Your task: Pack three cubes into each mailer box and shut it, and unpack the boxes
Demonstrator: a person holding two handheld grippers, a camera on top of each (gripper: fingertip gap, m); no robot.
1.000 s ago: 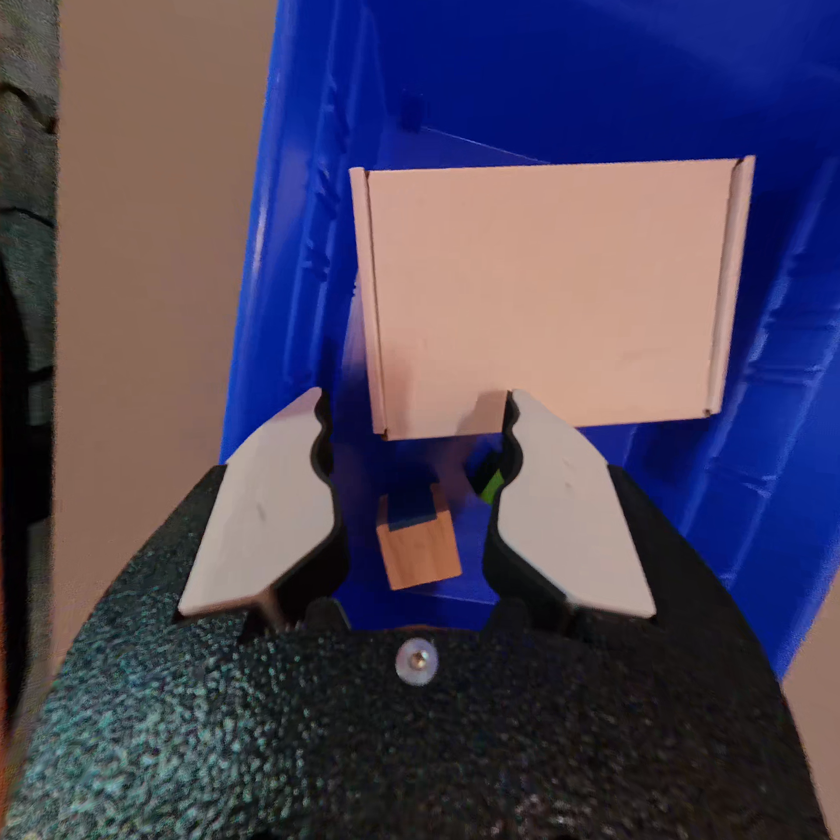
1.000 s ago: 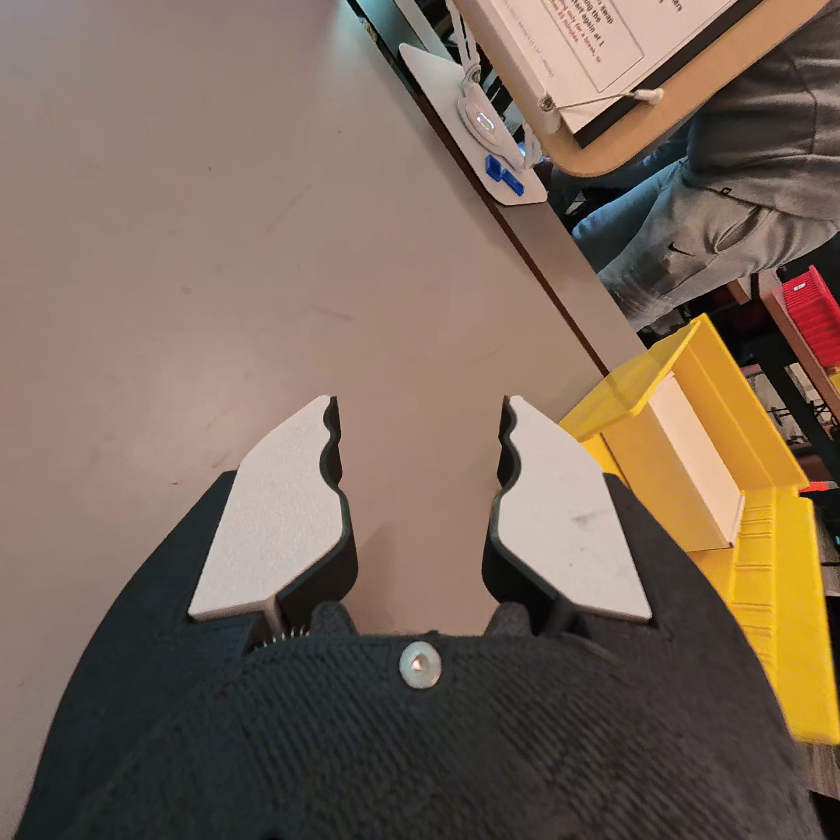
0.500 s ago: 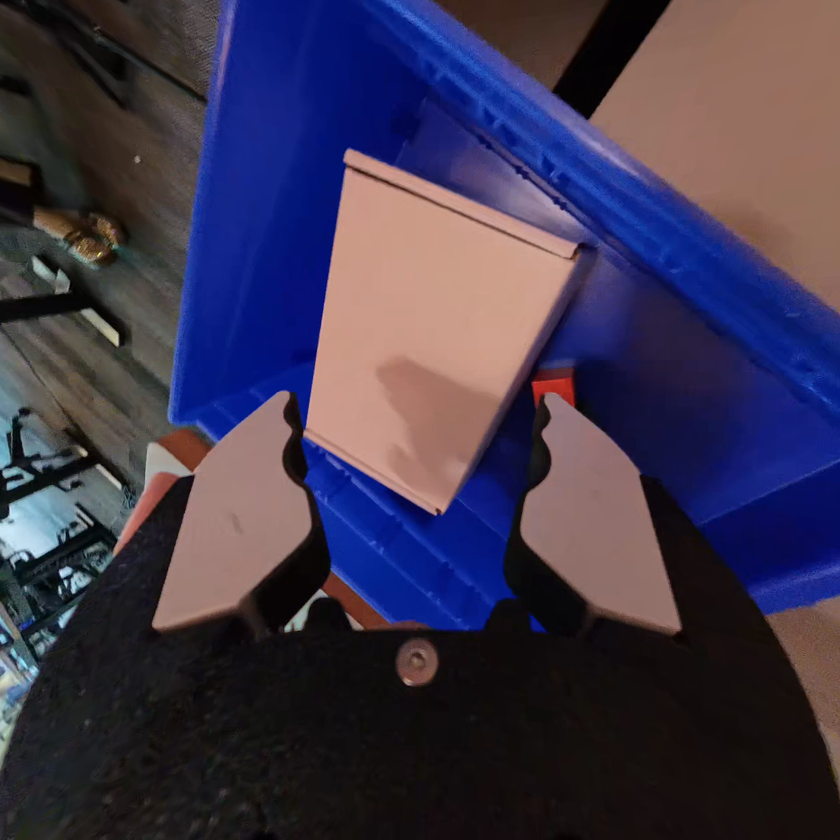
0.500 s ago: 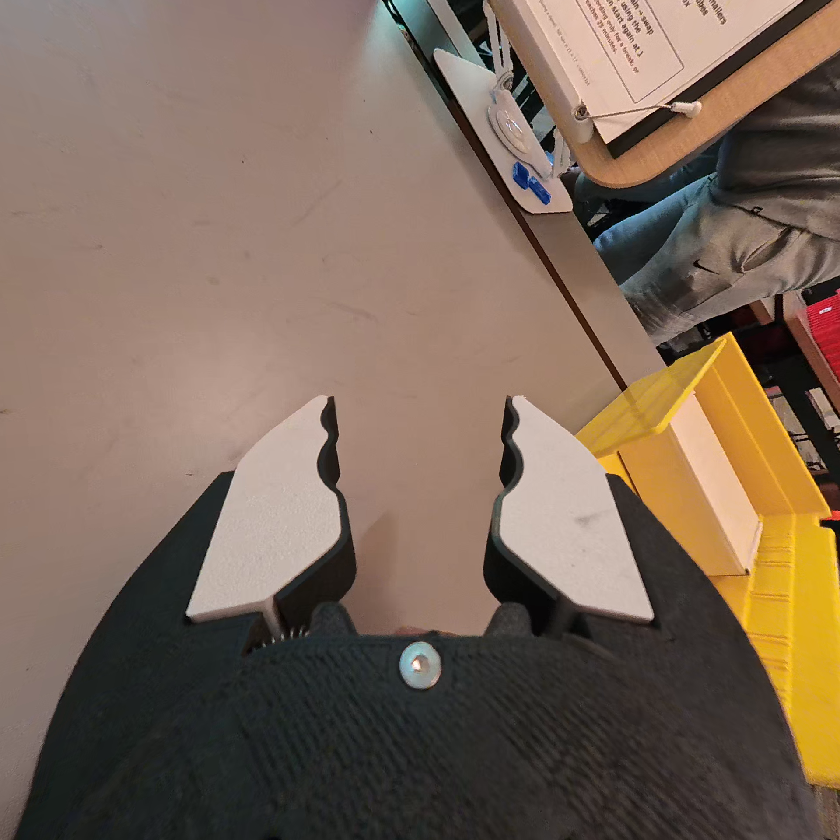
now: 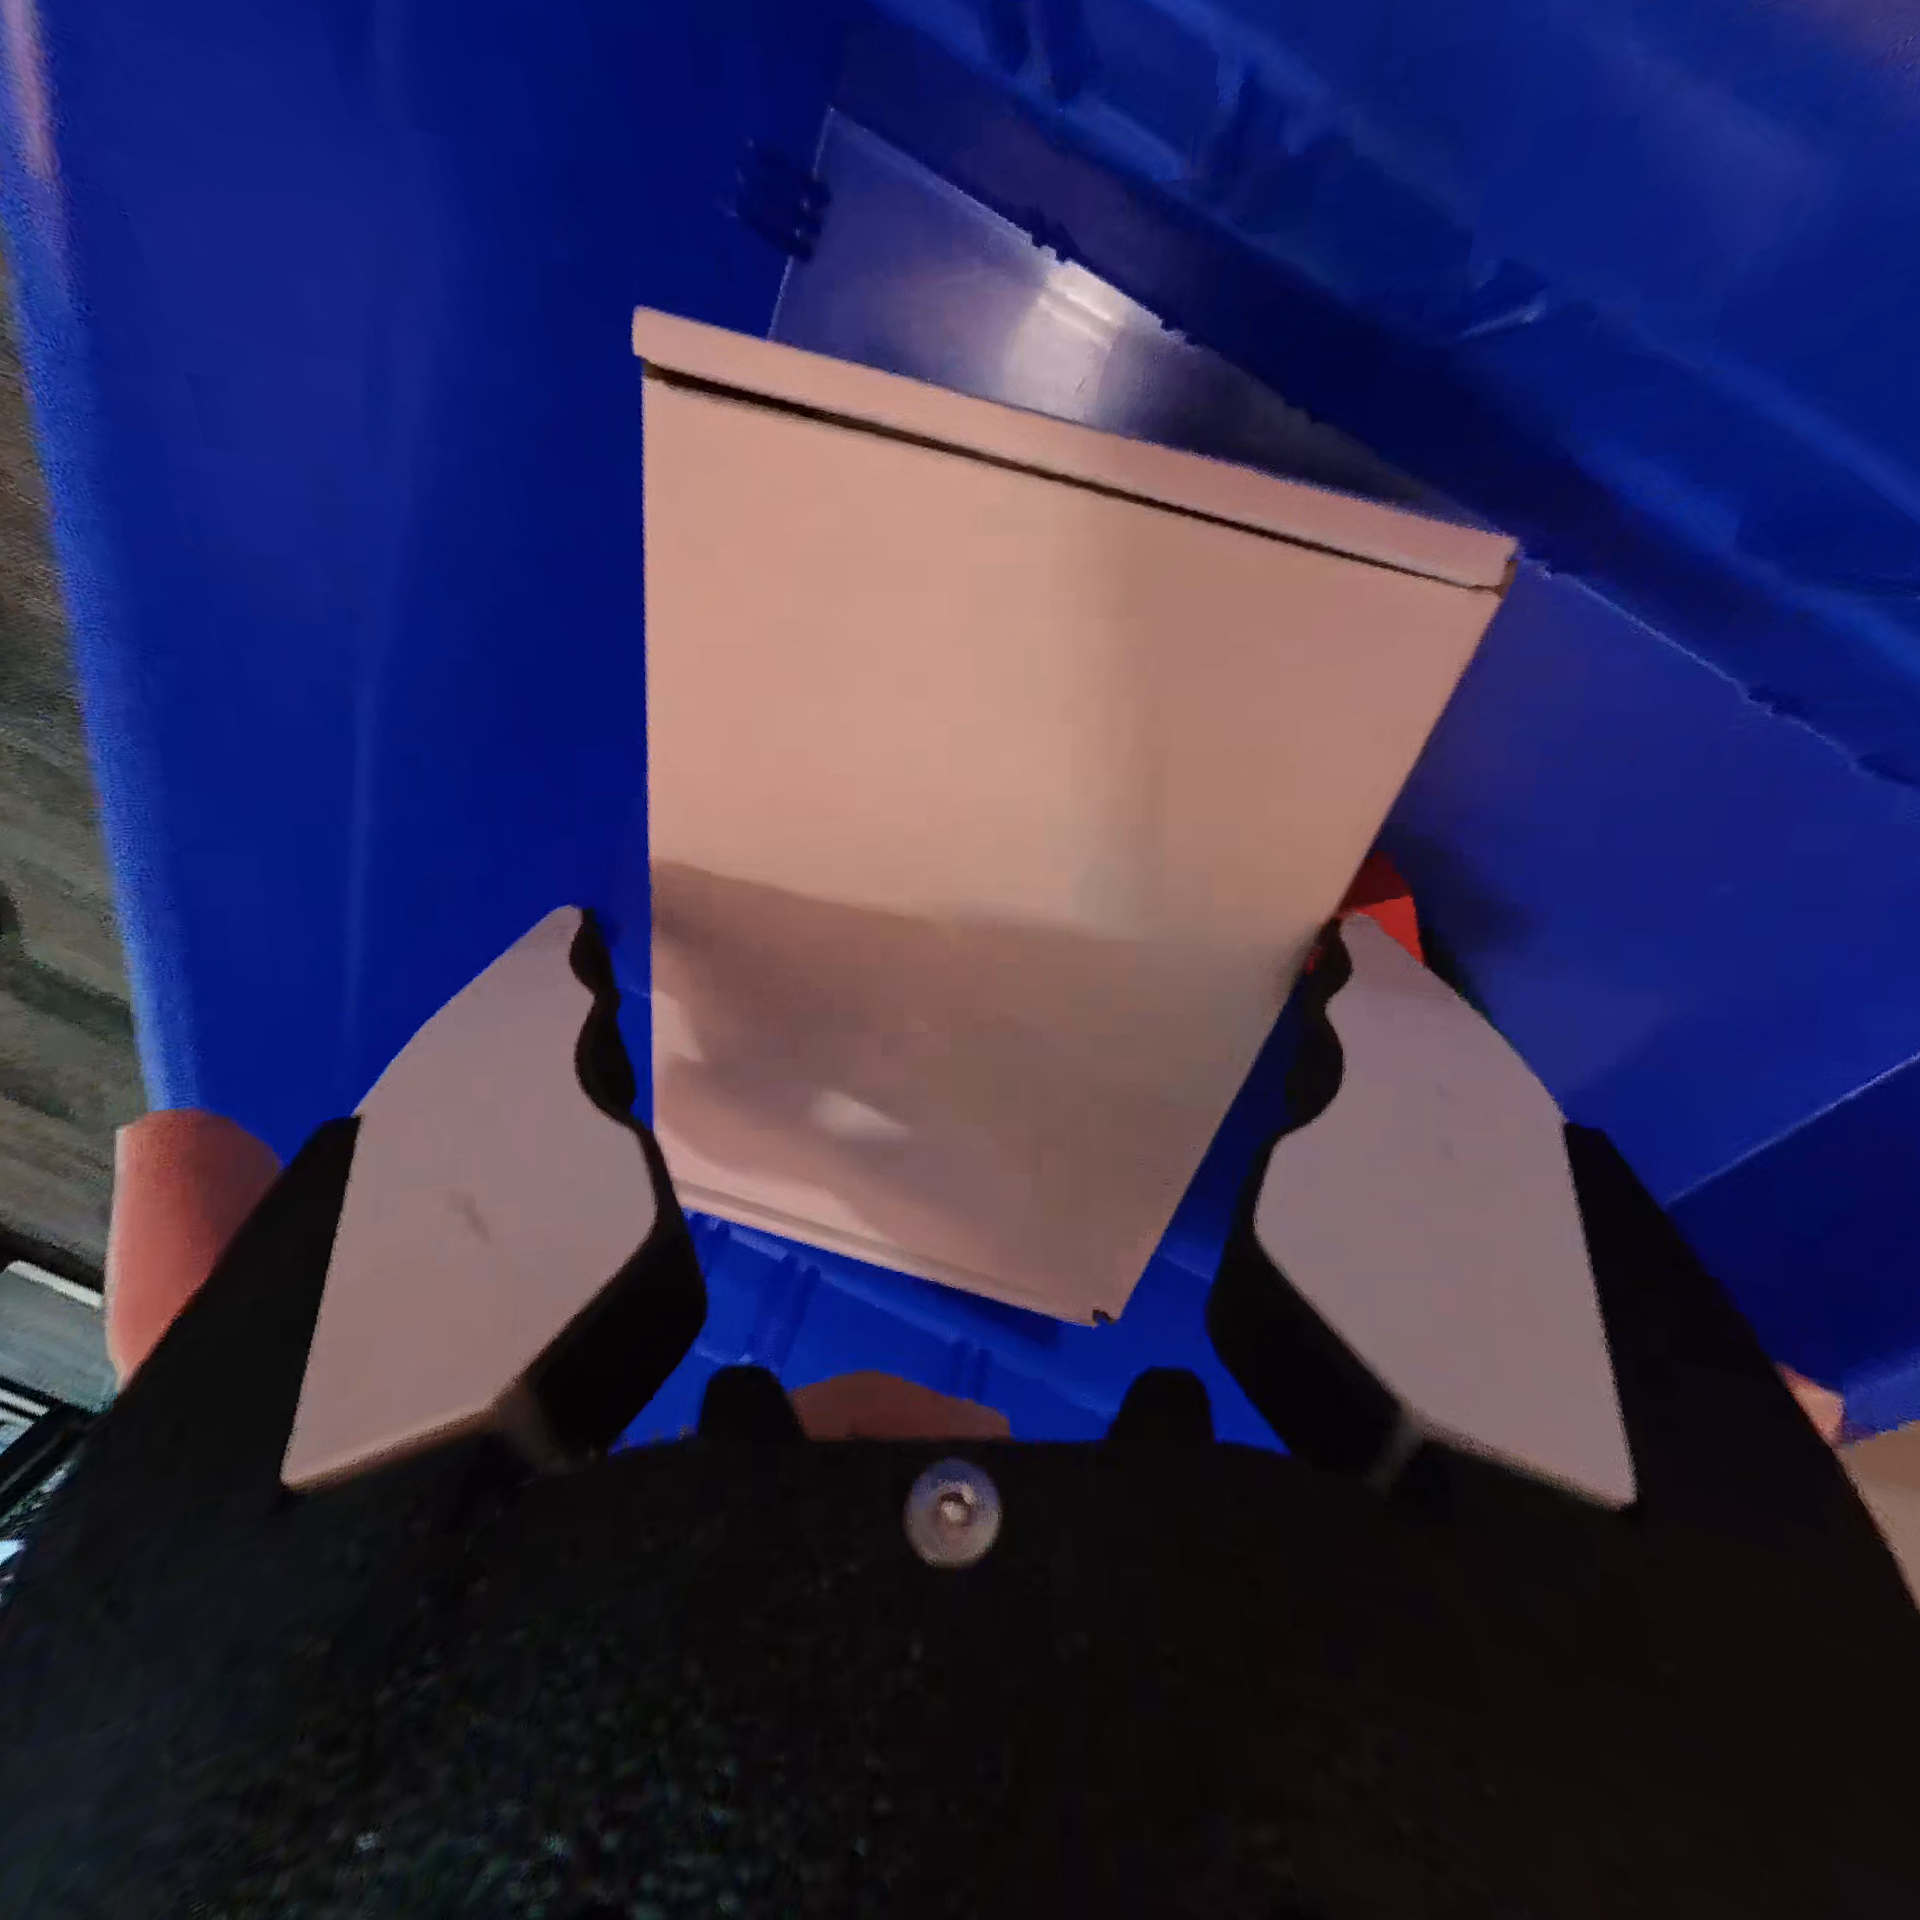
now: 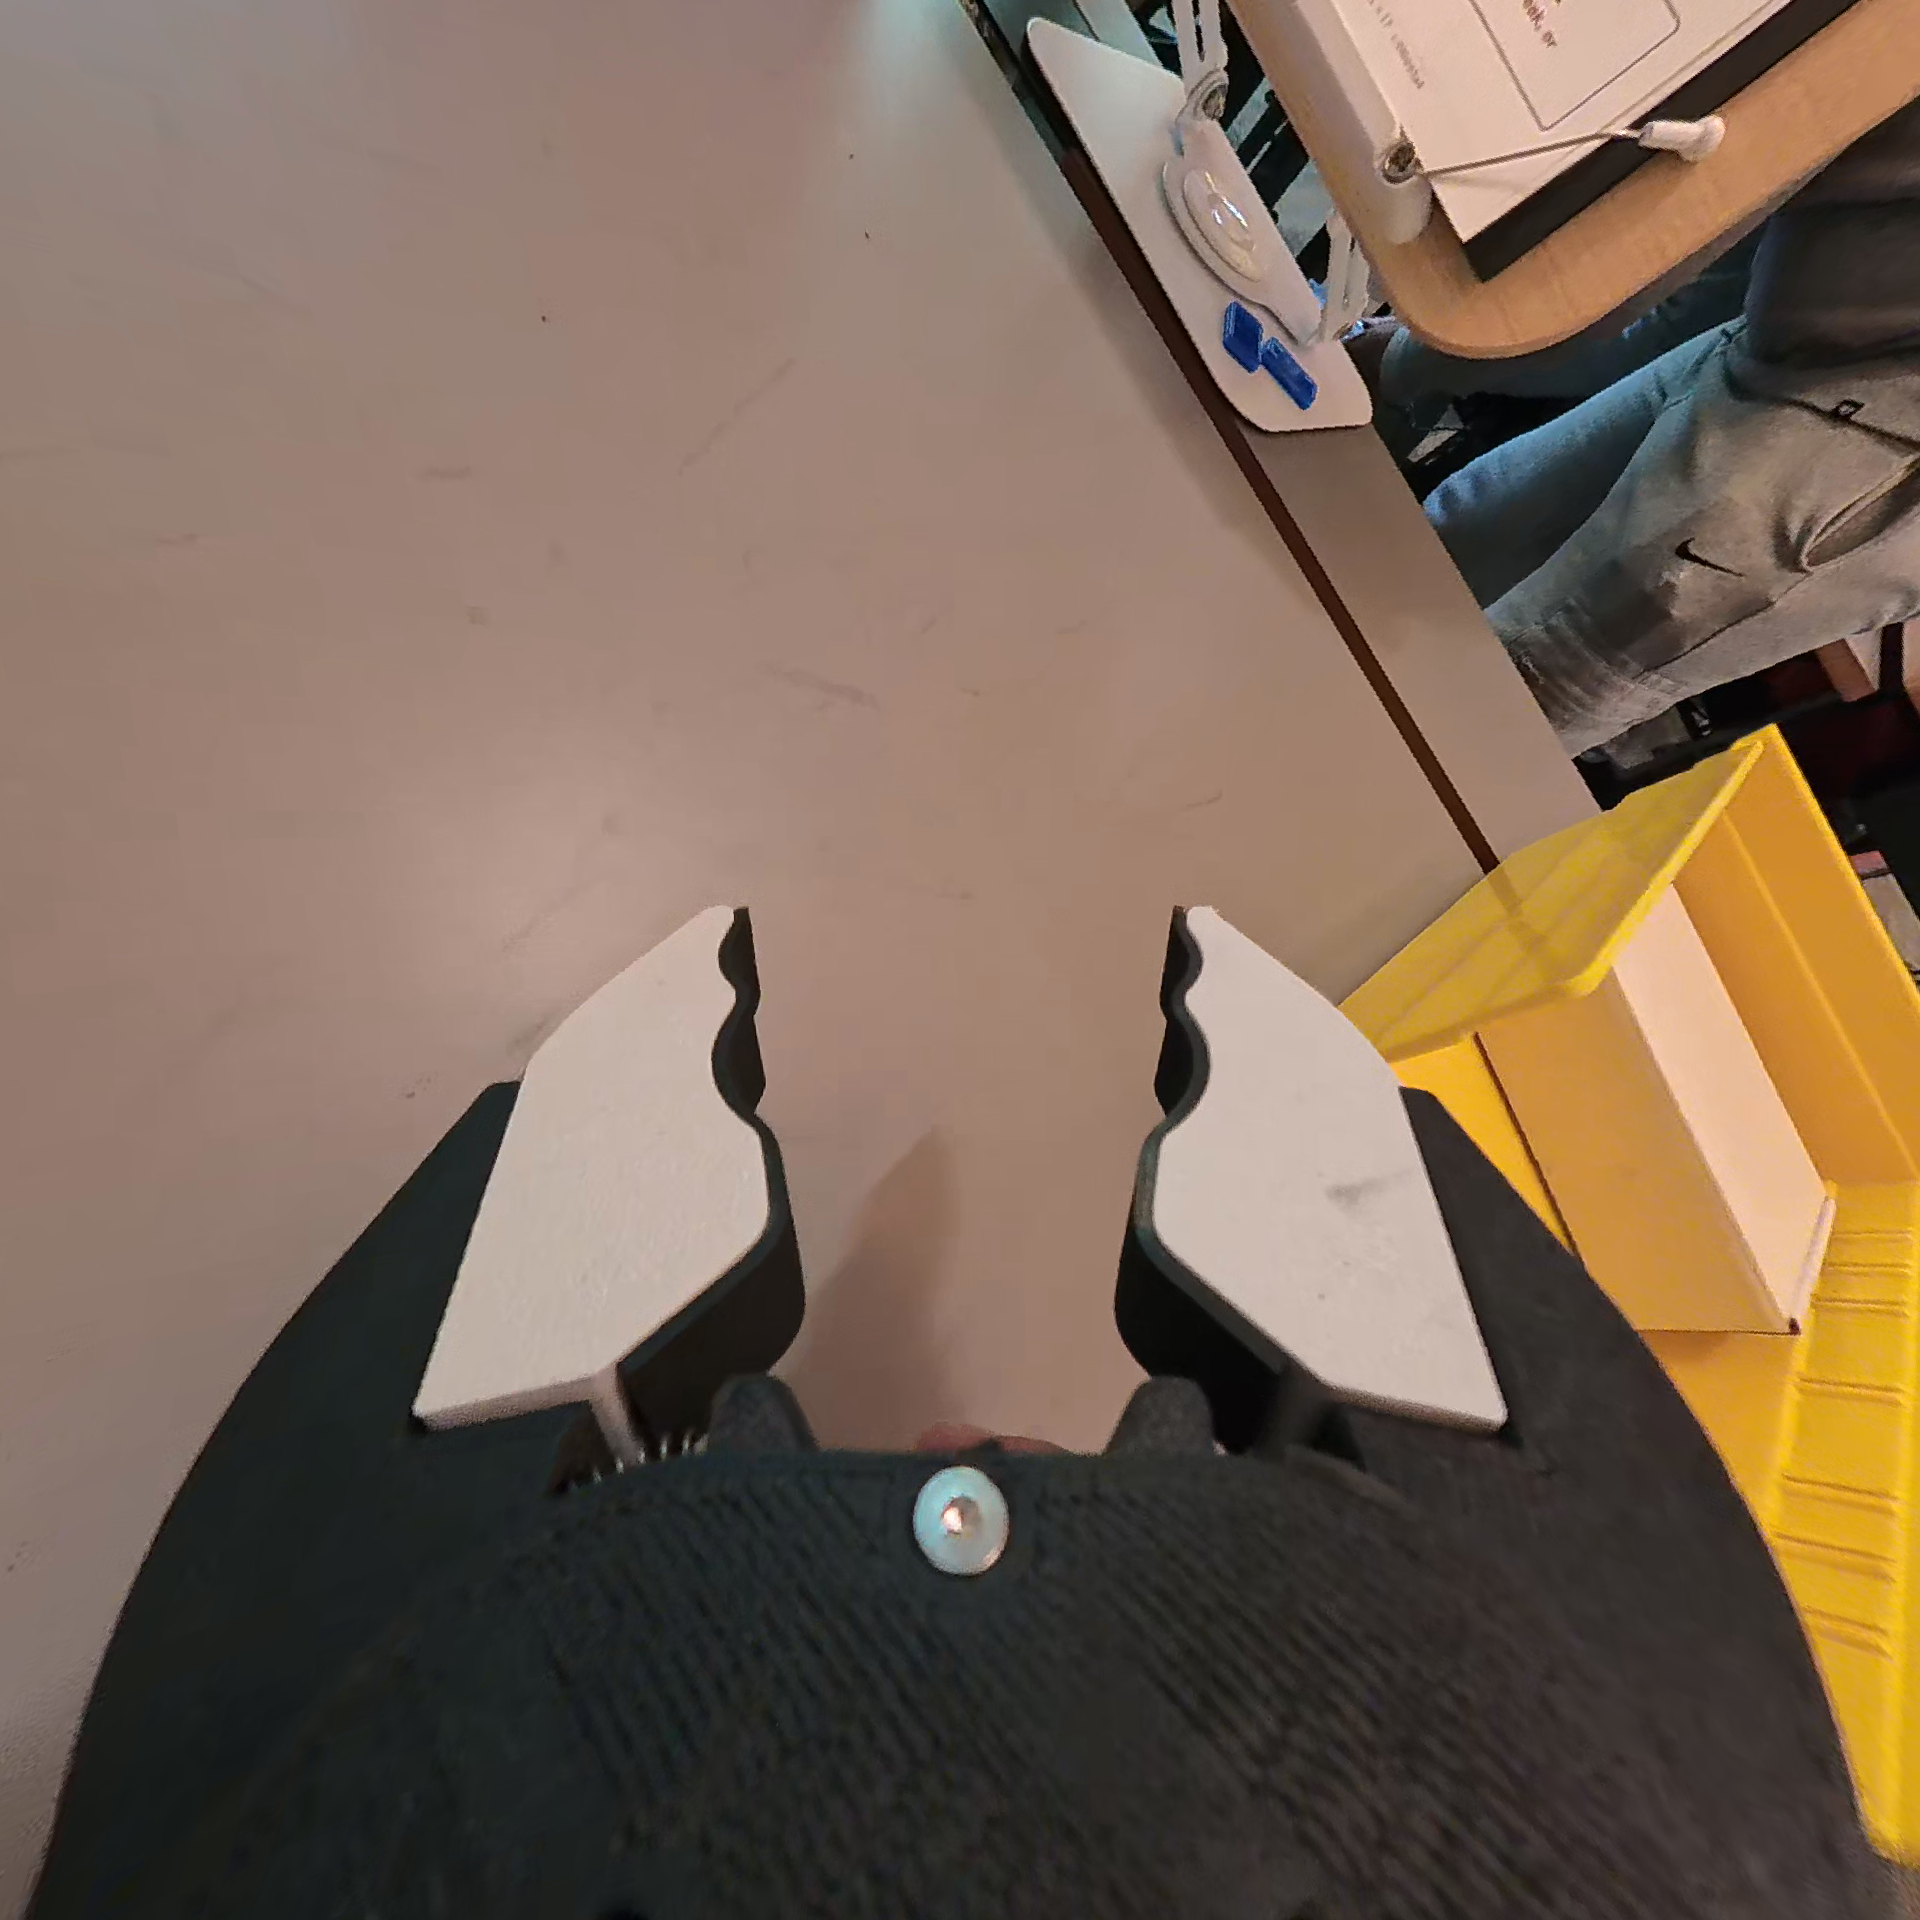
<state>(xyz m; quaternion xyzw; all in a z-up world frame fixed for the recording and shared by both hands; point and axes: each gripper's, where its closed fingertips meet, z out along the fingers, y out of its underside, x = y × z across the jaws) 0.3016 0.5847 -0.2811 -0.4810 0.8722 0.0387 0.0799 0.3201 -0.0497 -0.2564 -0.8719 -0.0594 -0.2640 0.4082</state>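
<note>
Inside the blue bin (image 5: 312,520), a closed mailer box (image 5: 987,779) leans tilted against the far wall, a red cube (image 5: 1387,914) peeking out at its right edge. Spread wide, the left gripper (image 5: 956,935) straddles the box's near end without gripping it. Over the bare table (image 6: 520,468), the right gripper (image 6: 961,920) is open and empty, near the yellow bin (image 6: 1714,1091) at the table's right edge.

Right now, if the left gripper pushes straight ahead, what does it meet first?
Most likely the closed mailer box inside the blue bin; the open left gripper already straddles its near end, though depth is unclear.
</note>
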